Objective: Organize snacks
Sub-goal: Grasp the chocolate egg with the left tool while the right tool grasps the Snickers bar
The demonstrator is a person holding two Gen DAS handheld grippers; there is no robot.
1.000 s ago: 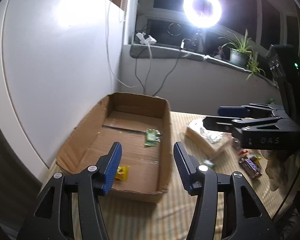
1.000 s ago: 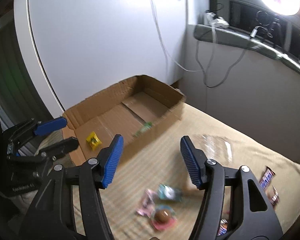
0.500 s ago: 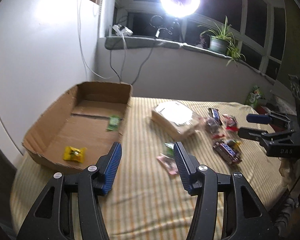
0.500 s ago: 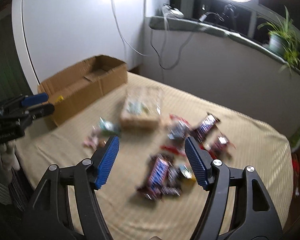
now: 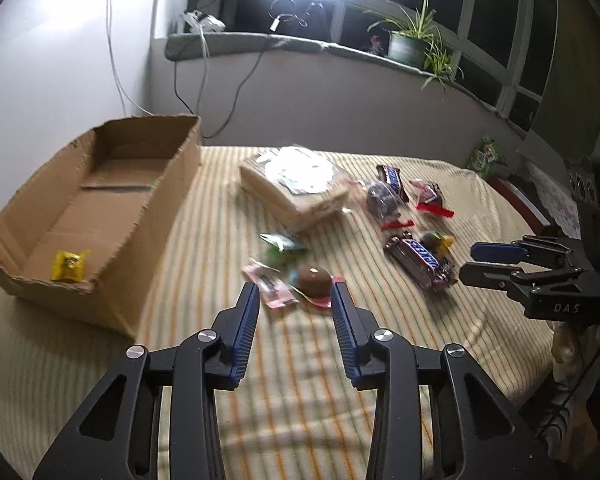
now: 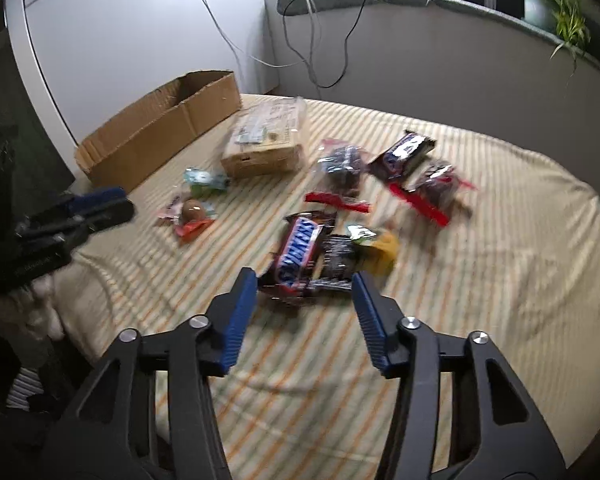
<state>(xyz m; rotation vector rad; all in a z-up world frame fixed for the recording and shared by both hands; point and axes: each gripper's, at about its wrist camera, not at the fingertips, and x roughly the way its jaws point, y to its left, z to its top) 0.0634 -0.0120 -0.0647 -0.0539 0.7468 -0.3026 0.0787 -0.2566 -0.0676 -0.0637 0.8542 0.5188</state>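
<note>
Left wrist view shows the cardboard box (image 5: 100, 208) holding only one yellow candy (image 5: 69, 266); many snacks, such as the Snickers bar (image 6: 300, 252), lie right of the box on the bed (image 5: 260, 380). Both the left gripper (image 5: 293, 308) and right gripper (image 6: 305, 296) have just been closing, yet their fingers stand apart and hold nothing, so most sorting is left.

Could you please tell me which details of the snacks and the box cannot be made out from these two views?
- Cardboard box interior: right wrist view, hidden by its near wall.
- Yellow packet label: left wrist view, too small.
- Green packet: left wrist view, blurred.
- Wrapper beneath the Snickers bar: right wrist view, blurred and partly covered.
</note>
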